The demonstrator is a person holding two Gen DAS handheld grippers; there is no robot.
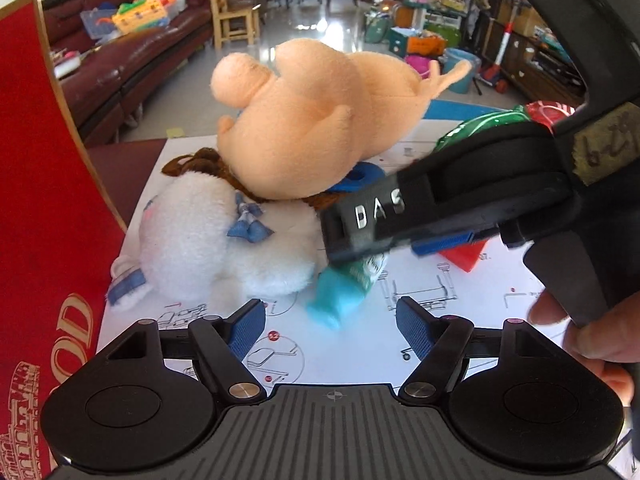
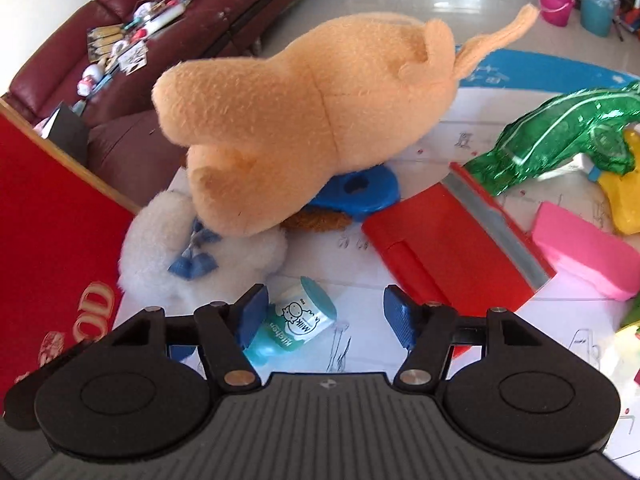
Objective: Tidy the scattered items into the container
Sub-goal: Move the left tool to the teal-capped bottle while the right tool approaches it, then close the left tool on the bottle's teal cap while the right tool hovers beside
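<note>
White paper sheet (image 2: 420, 344), red box (image 1: 36, 200) beside plush toys (image 2: 304, 120)

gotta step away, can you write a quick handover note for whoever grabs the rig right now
Left gripper: open, empty, hovering over the paper sheet.
Right gripper: open around the lying milk bottle; one pad touches it, no grip yet.
Things: peach plush piled on the white plush and blue ring; red box, pink block and green foil toy to the right.
Done: nothing visibly put away; red container at far left.
Left: close on the bottle, carry it over, then the rest.
</note>
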